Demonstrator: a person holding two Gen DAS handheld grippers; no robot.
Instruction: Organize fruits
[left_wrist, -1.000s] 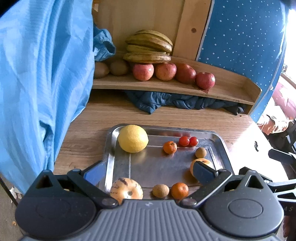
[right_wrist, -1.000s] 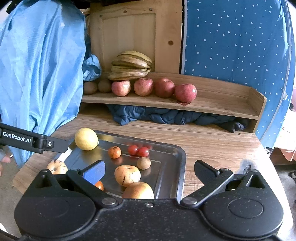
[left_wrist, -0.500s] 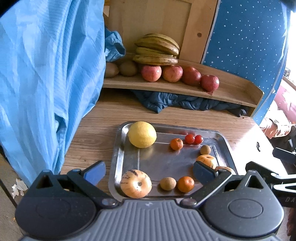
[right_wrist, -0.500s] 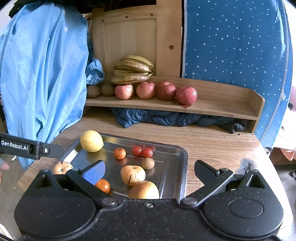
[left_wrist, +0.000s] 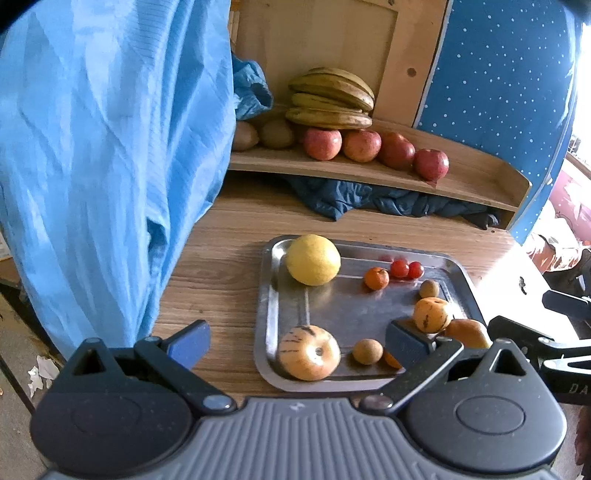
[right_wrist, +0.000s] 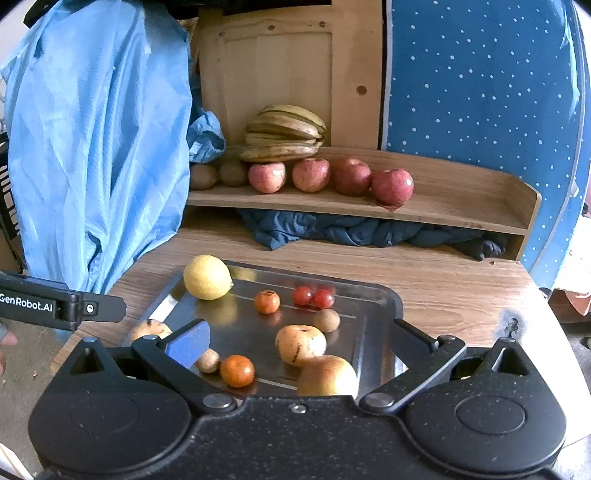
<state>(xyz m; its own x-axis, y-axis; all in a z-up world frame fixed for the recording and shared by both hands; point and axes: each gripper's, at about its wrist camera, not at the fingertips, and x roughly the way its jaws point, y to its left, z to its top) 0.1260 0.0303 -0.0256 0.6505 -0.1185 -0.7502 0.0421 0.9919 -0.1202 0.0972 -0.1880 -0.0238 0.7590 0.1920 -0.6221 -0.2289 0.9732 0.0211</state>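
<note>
While the shelf (right_wrist: 443, 210) already carries bananas (right_wrist: 284, 134) and a row of apples (right_wrist: 328, 177), we judge most sorting remains, since the tray (right_wrist: 376, 295) holds a lemon (right_wrist: 207, 277), pears, oranges and cherry tomatoes (right_wrist: 313, 296), and our left gripper (left_wrist: 295, 338) and right gripper (right_wrist: 295, 341) gape wide, empty.

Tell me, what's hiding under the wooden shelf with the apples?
Under the wooden shelf lies a crumpled dark blue cloth on the table. It fills most of the gap, so whatever is behind or beneath it is covered.
</note>
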